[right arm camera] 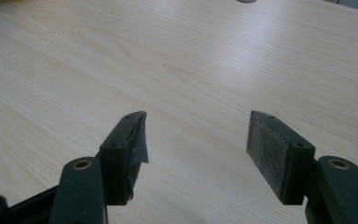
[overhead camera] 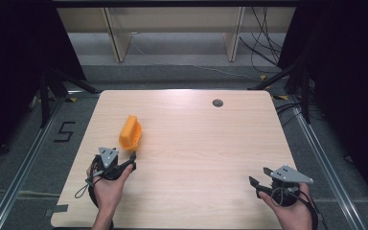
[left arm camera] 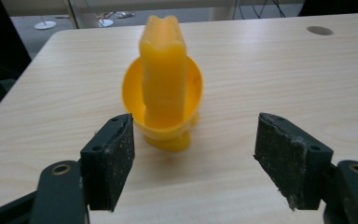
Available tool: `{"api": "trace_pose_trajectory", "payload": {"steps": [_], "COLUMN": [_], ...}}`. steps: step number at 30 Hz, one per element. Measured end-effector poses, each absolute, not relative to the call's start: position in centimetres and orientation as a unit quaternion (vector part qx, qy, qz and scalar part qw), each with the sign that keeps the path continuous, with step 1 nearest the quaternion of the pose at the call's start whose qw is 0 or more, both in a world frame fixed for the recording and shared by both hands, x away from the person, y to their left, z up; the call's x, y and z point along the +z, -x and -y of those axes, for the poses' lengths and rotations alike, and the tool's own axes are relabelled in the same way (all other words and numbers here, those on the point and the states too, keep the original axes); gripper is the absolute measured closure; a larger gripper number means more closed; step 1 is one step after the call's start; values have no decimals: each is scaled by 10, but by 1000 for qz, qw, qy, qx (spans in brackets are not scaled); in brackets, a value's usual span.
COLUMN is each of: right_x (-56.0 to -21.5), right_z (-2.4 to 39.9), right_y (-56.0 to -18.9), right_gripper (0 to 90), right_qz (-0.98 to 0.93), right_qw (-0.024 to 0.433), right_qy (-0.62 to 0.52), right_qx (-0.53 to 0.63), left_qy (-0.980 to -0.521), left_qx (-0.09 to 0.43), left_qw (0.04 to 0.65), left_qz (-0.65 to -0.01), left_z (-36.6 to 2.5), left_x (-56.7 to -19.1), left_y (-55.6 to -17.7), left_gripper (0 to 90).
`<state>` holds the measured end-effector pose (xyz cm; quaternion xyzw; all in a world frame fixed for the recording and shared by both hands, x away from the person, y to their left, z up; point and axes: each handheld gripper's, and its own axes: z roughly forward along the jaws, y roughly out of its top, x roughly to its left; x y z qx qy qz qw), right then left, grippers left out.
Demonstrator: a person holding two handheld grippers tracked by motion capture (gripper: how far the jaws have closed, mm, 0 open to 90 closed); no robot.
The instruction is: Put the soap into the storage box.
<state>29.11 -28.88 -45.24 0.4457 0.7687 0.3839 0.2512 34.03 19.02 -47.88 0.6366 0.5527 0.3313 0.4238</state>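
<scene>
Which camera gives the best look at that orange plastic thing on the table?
The left gripper view: the orange plastic thing stands close and sharp just beyond the open jaws, showing a round cup with a tall piece upright in it. The high view shows it small and far off, and the right gripper view catches a blurred sliver at its top edge.

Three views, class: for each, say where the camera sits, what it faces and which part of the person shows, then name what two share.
High view: above the near edge, facing down on the table; both forearms, left gripper, right gripper.
Left gripper view: on that gripper, facing the yellow toy; open jaws.
Right gripper view: on that gripper, facing bare tabletop; open jaws.
Shared: high and left gripper views both show the toy and the grommet.
</scene>
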Motion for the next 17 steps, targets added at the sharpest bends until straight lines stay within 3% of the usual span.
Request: {"api": "trace_pose_trajectory", "payload": {"steps": [9, 17], "right_x": [-453, -452], "right_z": [289, 289], "right_y": [-291, -291], "right_gripper": [382, 382], "right_qz": [-770, -771], "right_qw": [247, 248], "right_qy": [-443, -443], "right_qx": [386, 385], "left_qy": [-653, -651], "left_qx": [302, 302], "left_qw": [439, 435], "left_qz": [-538, -544], "left_z": [-181, -181], "left_x": [-487, -493], "left_y": [-307, -307], "left_gripper": [283, 282]}}
